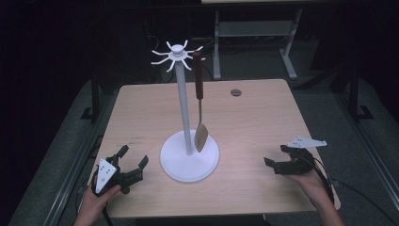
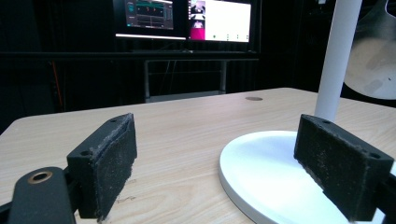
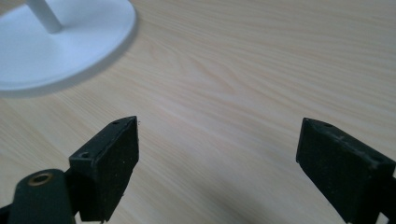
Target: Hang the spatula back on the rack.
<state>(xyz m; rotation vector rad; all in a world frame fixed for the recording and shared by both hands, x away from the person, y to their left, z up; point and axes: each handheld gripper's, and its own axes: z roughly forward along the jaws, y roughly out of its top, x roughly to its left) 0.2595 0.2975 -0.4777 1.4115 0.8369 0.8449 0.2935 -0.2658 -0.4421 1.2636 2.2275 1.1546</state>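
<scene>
A white utensil stand (image 1: 187, 113) with a round base (image 1: 189, 162) and a hooked crown rises at the table's middle. A spatula (image 1: 199, 101) with a dark red-brown handle and a metal blade hangs from one hook, its blade just above the base. My left gripper (image 1: 135, 161) rests open at the front left, a short way from the base (image 2: 266, 172), with the pole (image 2: 336, 56) and blade (image 2: 373, 56) to its right. My right gripper (image 1: 276, 156) stands open at the front right over bare wood, with the base (image 3: 60, 42) off to its upper left.
The wooden table (image 1: 244, 127) has a round cable hole (image 1: 235, 92) near its back edge. Beyond it stand a metal desk frame (image 1: 256, 42) and, in the left gripper view, two lit monitors (image 2: 187, 18). Dark floor surrounds the table.
</scene>
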